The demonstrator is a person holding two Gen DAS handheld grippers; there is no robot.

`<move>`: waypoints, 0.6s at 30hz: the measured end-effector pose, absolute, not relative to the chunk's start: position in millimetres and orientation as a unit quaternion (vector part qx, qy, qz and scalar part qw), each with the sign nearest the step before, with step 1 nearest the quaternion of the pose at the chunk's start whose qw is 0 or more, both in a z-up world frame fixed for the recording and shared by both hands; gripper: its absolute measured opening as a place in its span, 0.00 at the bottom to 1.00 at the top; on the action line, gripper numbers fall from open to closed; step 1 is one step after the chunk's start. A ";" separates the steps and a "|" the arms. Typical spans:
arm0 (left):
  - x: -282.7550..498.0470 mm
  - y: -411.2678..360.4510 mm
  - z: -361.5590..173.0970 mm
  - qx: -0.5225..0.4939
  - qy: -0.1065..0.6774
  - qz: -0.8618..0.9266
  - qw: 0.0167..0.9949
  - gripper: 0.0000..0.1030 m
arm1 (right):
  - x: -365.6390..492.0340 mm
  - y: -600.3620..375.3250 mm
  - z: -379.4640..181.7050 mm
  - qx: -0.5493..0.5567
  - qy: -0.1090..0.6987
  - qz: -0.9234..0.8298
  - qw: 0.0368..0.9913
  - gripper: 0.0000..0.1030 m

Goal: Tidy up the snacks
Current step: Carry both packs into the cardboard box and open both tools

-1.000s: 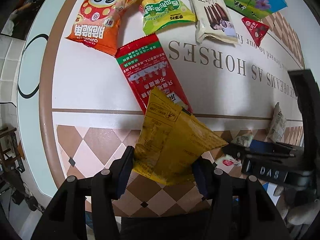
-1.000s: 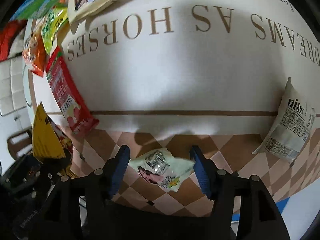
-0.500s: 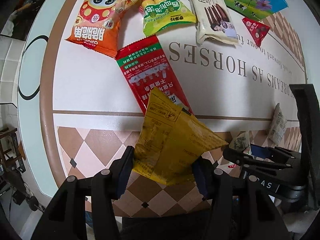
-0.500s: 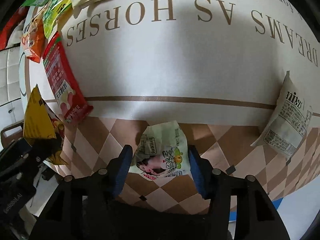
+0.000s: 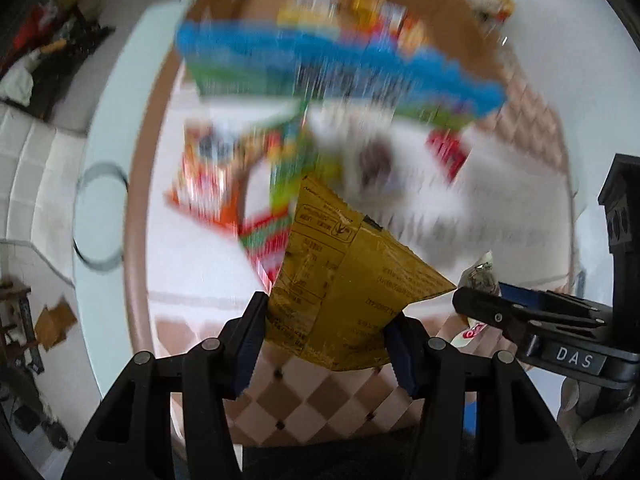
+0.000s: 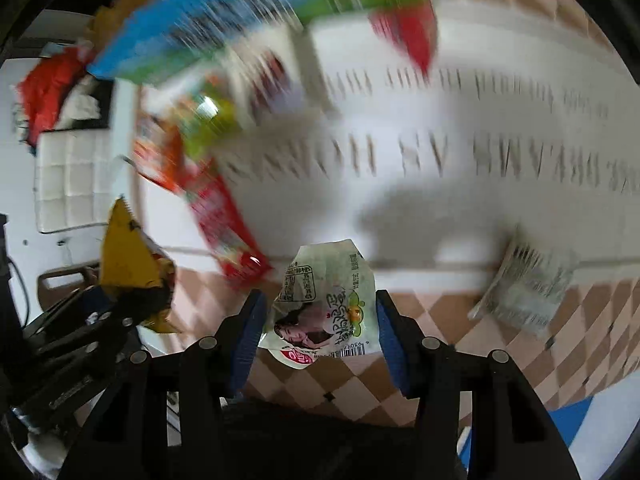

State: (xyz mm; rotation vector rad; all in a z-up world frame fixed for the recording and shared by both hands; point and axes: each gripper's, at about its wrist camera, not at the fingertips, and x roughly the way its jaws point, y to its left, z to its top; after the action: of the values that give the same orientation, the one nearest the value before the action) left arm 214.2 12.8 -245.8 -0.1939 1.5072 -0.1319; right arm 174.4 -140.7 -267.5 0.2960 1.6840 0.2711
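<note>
Yellow snack bag (image 5: 340, 292) was clamped in the left gripper (image 5: 326, 336) above the table (image 5: 192, 256); only the right view showed the right gripper (image 6: 318, 332) pinching a pale green packet (image 6: 324, 312).

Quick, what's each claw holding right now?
Left claw: closed on the yellow snack bag.
Right claw: closed on the small pale green packet.
</note>
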 end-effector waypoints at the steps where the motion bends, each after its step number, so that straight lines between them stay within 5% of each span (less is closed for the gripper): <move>1: 224.6 13.8 -233.0 -0.088 0.672 -0.062 0.733 0.51 | 184.4 -139.9 -252.4 0.134 0.730 0.125 0.659 0.55; 9: 326.0 34.3 -171.5 -0.079 0.608 -0.056 0.788 0.51 | 280.0 -138.6 -167.8 0.149 0.660 0.137 0.723 0.55; 18: 467.1 57.5 -231.2 -0.055 0.669 -0.028 0.740 0.51 | 401.1 -129.4 -199.9 0.130 0.671 0.085 0.725 0.55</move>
State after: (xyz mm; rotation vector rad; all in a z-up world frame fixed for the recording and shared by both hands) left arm 467.1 57.5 -231.2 -0.1215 1.4681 -0.0622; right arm 401.1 -129.4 -199.9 0.2867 1.4807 0.1877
